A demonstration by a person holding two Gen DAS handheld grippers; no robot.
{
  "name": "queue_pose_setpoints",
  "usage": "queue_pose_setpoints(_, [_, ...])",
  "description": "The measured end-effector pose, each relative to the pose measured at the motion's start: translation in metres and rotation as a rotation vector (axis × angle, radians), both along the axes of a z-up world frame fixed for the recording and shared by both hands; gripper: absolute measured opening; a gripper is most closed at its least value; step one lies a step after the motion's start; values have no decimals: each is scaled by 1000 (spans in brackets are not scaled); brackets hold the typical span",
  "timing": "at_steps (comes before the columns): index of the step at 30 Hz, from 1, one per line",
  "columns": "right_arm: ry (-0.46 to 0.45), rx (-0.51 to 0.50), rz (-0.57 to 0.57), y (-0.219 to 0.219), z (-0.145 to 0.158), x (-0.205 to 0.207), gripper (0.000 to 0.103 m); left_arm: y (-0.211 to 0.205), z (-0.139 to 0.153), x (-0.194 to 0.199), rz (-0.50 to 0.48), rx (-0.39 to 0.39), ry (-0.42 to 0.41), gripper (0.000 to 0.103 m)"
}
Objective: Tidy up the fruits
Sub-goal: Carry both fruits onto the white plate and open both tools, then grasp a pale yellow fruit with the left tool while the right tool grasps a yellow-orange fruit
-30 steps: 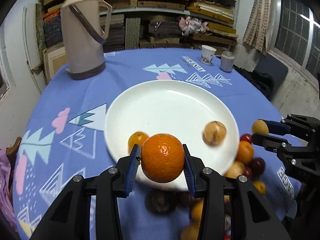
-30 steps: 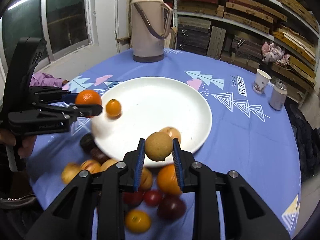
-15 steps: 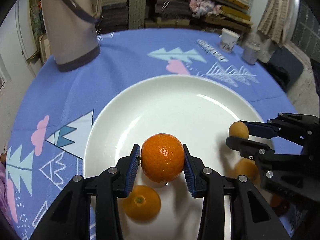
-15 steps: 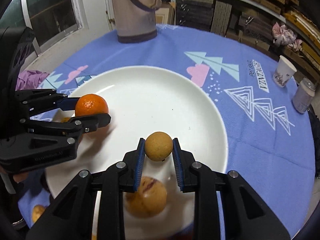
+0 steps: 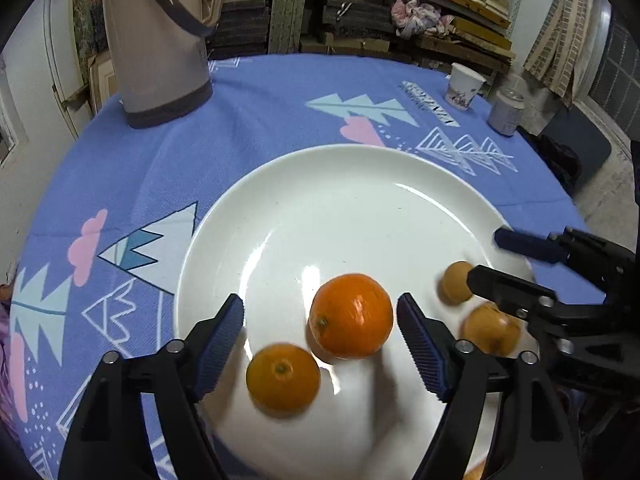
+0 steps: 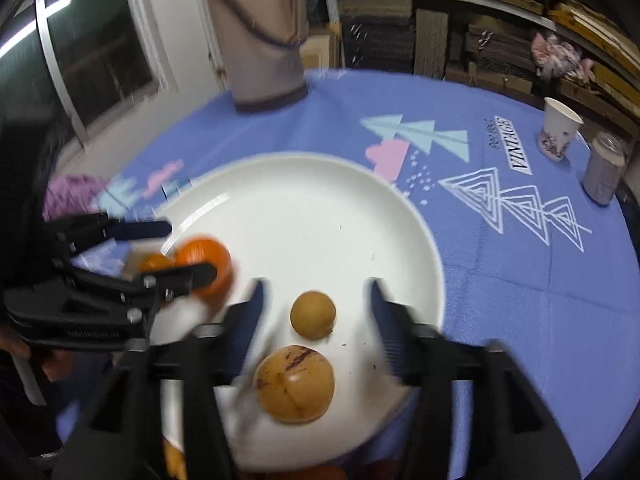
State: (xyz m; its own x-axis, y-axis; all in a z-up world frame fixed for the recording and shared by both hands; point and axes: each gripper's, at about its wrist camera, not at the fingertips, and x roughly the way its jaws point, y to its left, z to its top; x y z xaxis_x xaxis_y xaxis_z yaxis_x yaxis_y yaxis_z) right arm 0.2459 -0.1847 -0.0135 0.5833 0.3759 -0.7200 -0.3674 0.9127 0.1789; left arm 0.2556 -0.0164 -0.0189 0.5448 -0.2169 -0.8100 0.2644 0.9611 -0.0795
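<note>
Blue patterned tablecloth [image 5: 248, 120] covers my round table, with a white plate [image 5: 340, 200] at its middle and a tall thermos [image 5: 156, 40] behind. My left gripper [image 5: 320, 328] is opening, its pads clear of the large orange [image 5: 351, 316] lying on the plate between them beside a smaller orange [image 5: 283, 378]. My right gripper [image 6: 316, 312] is opening too, the small tan fruit [image 6: 312, 314] loose between its pads, just beyond a bigger speckled brown fruit [image 6: 295, 384].

Both wrist cameras look steeply down from close above the white plate [image 5: 304, 208], facing the thermos [image 5: 156, 40] and shelves beyond. The left views it from the plate's left side, the right from the right; each catches the other gripper at its edge
</note>
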Motion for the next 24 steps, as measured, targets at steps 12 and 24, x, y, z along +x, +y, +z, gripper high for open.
queue_pose_setpoints(12, [-75, -43, -88, -37, 14, -101, 87, 19, 32, -75, -2, 9, -142, 91])
queue_pose_setpoints(24, [-71, 32, -77, -50, -1, -188, 86, 27, 17, -154, -63, -36, -99, 91])
